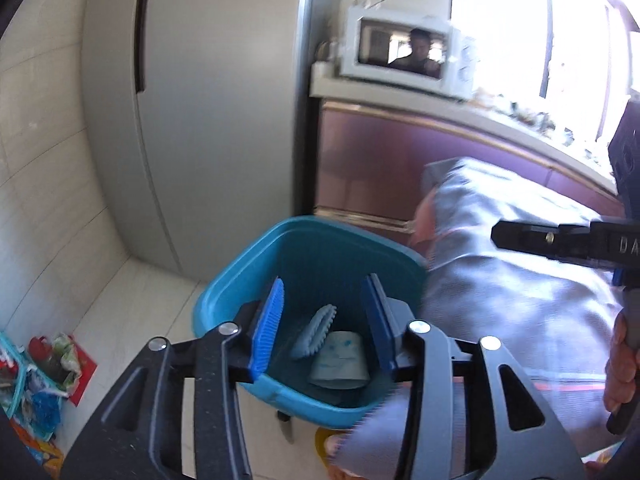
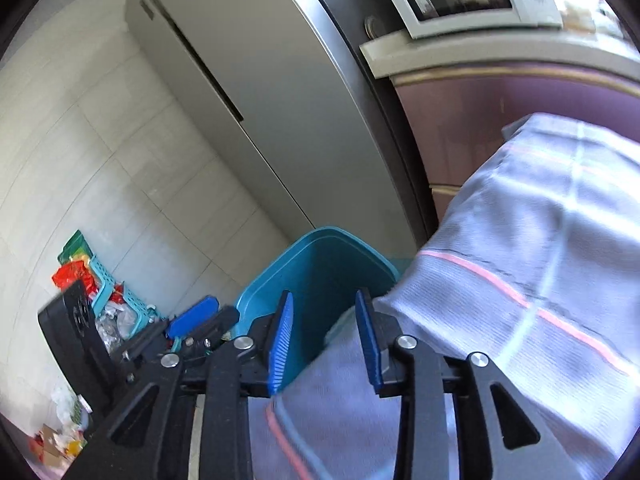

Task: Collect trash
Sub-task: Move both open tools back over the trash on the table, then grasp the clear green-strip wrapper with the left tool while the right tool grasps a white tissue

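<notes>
A teal bin (image 1: 320, 240) stands on the tiled floor beside the fridge. In its bottom lie a pale blue ridged piece (image 1: 314, 332) and a crumpled pale cup (image 1: 340, 360). My left gripper (image 1: 324, 292) hangs open over the bin's mouth, with nothing between its blue pads. The right wrist view shows the same bin (image 2: 320, 252); my right gripper (image 2: 325, 300) is open above its near rim, empty, its right finger close to a person's clothed leg. One blue pad (image 2: 192, 318) of the left gripper shows to the left there.
A person's leg in pale checked cloth (image 1: 520, 300) presses against the bin's right side, a foot in a yellow slipper (image 1: 328, 440) below. A grey fridge (image 1: 200, 120), purple cabinet (image 1: 380, 168) and microwave (image 1: 404, 52) stand behind. A teal basket of colourful packets (image 2: 108, 292) and loose litter (image 2: 60, 436) sit on the floor at left.
</notes>
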Available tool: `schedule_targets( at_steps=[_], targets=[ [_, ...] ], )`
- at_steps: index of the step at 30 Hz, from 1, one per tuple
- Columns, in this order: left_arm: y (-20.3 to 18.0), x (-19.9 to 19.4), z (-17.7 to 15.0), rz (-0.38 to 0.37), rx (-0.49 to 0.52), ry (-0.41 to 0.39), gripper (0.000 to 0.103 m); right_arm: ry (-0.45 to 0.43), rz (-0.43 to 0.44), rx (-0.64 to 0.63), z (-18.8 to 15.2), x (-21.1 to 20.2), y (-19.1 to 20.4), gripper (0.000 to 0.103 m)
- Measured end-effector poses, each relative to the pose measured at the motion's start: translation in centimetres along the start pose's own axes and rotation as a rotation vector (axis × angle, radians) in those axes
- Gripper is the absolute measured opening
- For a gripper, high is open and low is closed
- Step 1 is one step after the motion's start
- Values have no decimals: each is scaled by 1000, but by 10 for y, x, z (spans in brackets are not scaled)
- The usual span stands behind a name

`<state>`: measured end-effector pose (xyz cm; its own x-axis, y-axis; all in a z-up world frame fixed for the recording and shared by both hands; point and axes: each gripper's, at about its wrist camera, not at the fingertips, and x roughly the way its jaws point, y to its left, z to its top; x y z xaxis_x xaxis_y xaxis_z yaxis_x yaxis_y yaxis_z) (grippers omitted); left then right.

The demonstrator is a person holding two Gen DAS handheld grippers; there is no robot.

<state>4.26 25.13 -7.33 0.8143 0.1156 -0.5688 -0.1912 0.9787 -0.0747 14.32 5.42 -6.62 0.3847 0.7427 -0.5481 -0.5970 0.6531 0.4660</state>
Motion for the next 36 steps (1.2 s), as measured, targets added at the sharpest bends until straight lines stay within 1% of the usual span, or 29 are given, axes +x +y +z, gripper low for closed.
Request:
schedule_targets(
  at_steps=[2,3,5,7,10,14,19,22,23,26,30,32,36],
  targets=[
    [-13,-10,1,-53,20,-23,49,-26,-19,-25,-4,-21,-1,36],
    [-21,-14,1,-83,36,-31,51,-42,-29,-39,-8,-33,-1,36],
    [-40,-22,2,-149,63,-41,57,-79,-66,-58,-15,-59,-2,41],
    [-61,-27,1,-230,88,-41,64,-119,-105,-69,-24,-85,-6,43],
    [-93,-32,0,-330,135,-30,64,-174,-184,-56,-38,-119,-17,43],
    [-143,-38,-6,-441,206,-16,64,-254,-286,-6,-61,-167,-37,43],
    [-204,-52,-20,-593,288,11,64,-321,-405,72,-86,-220,-66,43],
    [-236,-57,-27,-699,328,47,64,-345,-462,135,-99,-240,-89,43],
    [-245,-59,-31,-723,344,58,64,-349,-473,157,-102,-242,-95,43],
    [-276,-59,-44,-776,401,98,64,-355,-500,215,-112,-255,-116,43],
    [-308,-52,-60,-815,442,176,64,-347,-498,255,-126,-263,-134,43],
    [-320,-46,-64,-823,445,221,64,-343,-483,268,-130,-263,-140,43],
    [-334,-30,-66,-841,409,311,60,-331,-466,278,-138,-261,-145,43]
  ],
)
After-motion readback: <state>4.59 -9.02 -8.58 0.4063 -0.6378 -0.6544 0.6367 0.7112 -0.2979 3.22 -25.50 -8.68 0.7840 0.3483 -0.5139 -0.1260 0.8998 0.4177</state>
